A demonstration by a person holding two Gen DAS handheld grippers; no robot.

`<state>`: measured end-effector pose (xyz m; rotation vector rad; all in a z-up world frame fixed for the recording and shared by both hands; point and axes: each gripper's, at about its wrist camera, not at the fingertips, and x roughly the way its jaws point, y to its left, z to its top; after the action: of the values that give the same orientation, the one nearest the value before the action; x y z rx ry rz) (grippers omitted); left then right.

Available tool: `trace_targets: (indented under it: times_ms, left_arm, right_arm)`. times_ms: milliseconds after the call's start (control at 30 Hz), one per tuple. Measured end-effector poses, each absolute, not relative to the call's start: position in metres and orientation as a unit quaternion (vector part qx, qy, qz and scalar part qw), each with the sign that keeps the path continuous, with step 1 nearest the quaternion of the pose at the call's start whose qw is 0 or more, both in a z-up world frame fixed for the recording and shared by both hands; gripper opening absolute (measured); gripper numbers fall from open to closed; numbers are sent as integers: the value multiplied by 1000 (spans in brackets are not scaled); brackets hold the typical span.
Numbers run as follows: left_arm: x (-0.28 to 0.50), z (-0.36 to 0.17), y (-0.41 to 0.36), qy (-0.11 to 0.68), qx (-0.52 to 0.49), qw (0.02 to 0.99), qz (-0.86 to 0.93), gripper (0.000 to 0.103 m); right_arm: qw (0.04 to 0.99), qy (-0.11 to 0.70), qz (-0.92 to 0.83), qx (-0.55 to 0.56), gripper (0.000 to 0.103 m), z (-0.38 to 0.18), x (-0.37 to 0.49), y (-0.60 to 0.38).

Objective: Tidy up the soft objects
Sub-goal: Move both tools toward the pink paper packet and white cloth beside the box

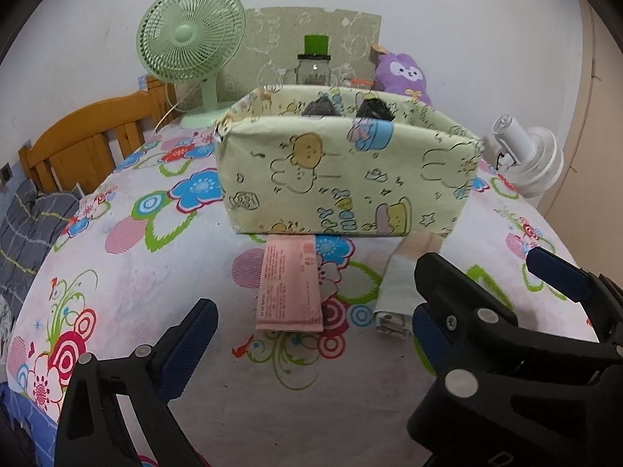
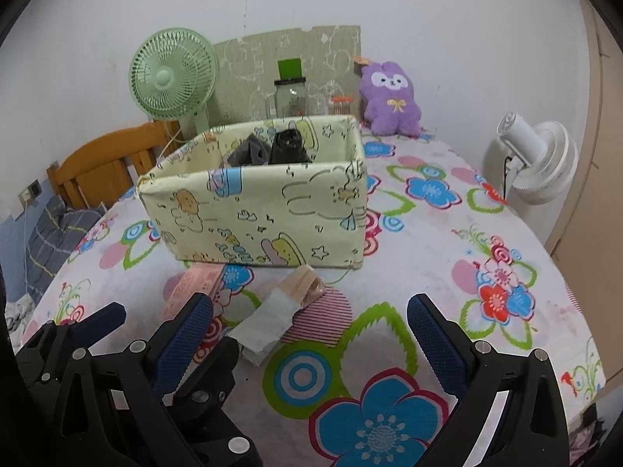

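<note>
Socks [image 2: 288,142], one grey and one black, already sit rolled inside the box [image 1: 342,179], a pale green fabric bin printed with cartoon rabbits that stands mid-table on the floral cloth [image 2: 428,257]. In the left wrist view they peek over its rim at 12 o'clock. Two soft things are still outside it, both lying on the cloth just in front of the box's near wall. A pink pack [image 1: 290,288] lies flat at 6 o'clock from the box, its far end touching or tucked under the box's base. Just beside it at 3 o'clock lies a white roll [image 1: 397,292] with a beige far end, tilted a little; the right wrist view shows it as folded white and beige fabric [image 2: 272,319].

The left gripper [image 1: 311,334] is spread wide with nothing between its blue pads; the pink pack lies ahead of the gap. The right gripper [image 2: 311,342] is also spread wide and empty, its left pad near the white roll. Each view shows the other gripper close alongside.

Behind the box stand a green fan [image 1: 190,43] at 11 o'clock, a jar [image 1: 313,62] with a green lid at 12, and a purple plush [image 2: 389,97] at 1. A white fan [image 2: 537,159] sits at the table's edge at 3 o'clock. A wooden bed frame [image 1: 89,136] shows at 9 o'clock.
</note>
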<state>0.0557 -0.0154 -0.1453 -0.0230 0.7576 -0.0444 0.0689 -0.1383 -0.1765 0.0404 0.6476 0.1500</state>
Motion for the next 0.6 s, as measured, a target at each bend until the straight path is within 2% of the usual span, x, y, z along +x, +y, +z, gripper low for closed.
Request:
trace_targets:
  times_ms: [233, 333, 600]
  left_arm:
    - [61, -153, -14, 381, 0, 925, -18, 97]
    - [63, -157, -14, 387, 5, 922, -17, 89]
    - [68, -163, -10, 398, 8, 917, -20, 85]
  right_arm:
    - [937, 340, 74, 23, 95, -188, 81, -135]
    - [931, 356, 77, 27, 91, -194, 87, -135]
    - [925, 370, 81, 29, 88, -199, 95, -130]
